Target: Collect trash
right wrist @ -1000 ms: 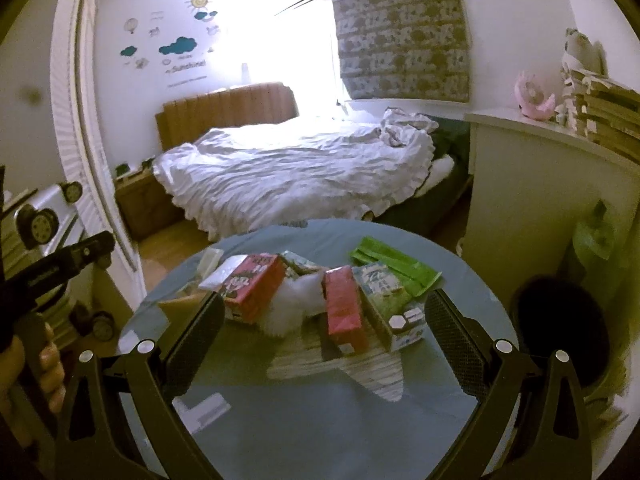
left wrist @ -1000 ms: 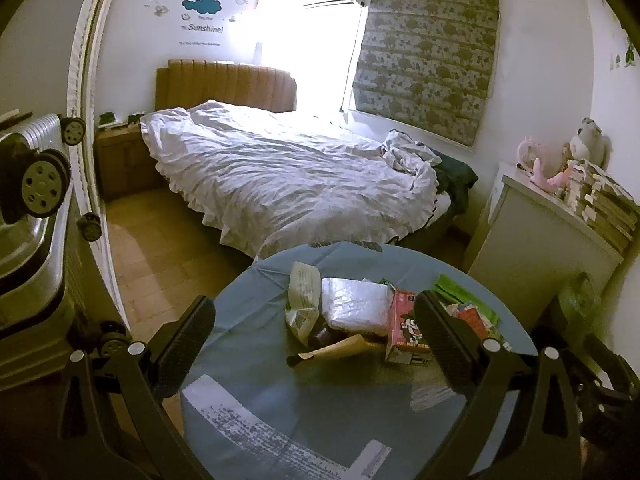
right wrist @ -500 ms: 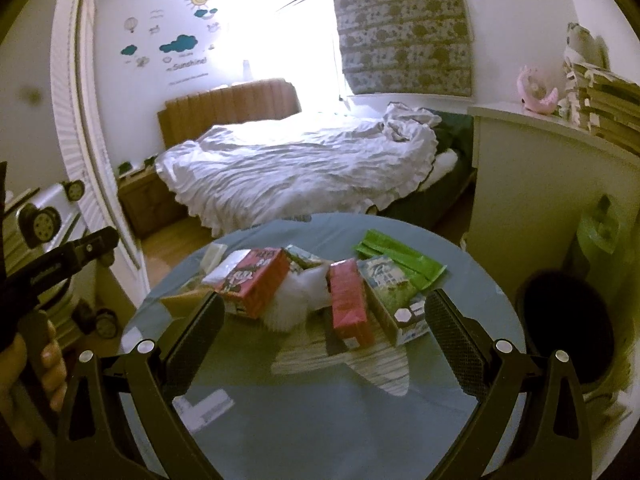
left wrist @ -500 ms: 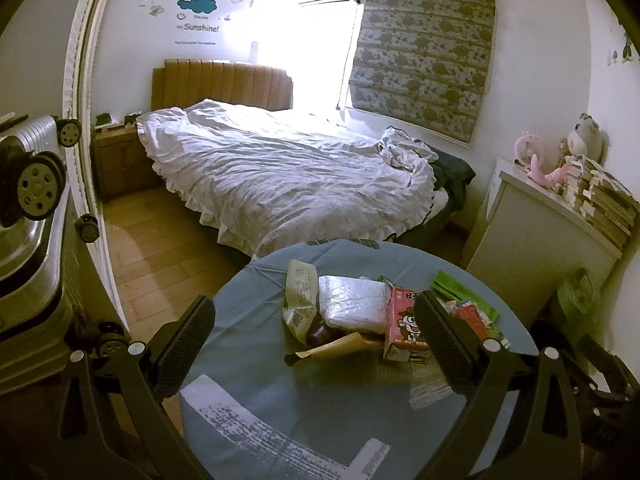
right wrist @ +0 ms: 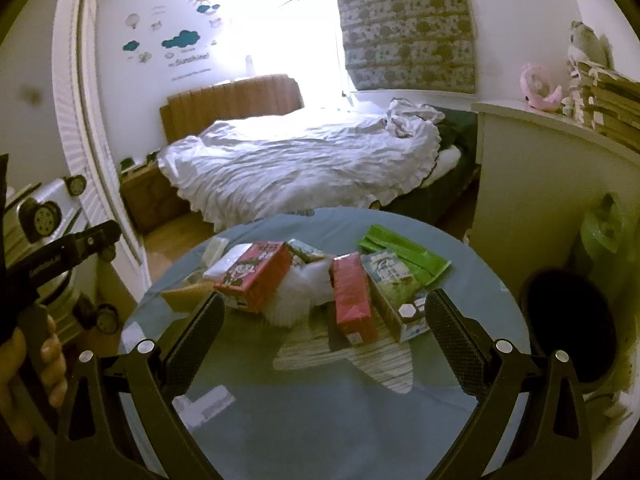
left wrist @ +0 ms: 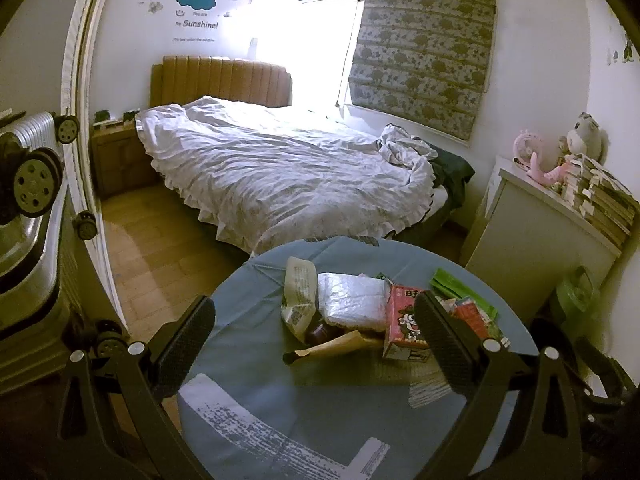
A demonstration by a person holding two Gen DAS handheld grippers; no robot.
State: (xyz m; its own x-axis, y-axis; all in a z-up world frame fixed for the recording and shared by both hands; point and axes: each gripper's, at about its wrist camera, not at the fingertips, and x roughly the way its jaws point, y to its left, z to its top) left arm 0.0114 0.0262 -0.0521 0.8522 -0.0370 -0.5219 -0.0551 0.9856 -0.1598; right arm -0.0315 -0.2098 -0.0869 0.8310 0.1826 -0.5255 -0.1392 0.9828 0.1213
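Both grippers stay spread wide and empty, little changed from a second ago. Left gripper (left wrist: 312,328) hovers low-centre over the round table (left wrist: 248,364); right gripper (right wrist: 324,320) likewise. Trash pile (right wrist: 320,284) sits mid-frame, drifted slightly lower; black bin (right wrist: 568,324) lower right.

Bare round table (right wrist: 320,420) lies before the trash pile (right wrist: 320,284); black bin (right wrist: 568,324) stands just right.

Bedroom in home. Big bed (left wrist: 280,172) with white blanket at 12 o'clock, cloud stickers (left wrist: 192,2) on wall at 11, stuffed toy (left wrist: 586,134) on white cabinet (left wrist: 532,236) at 2, suitcase (left wrist: 24,216) at 9.
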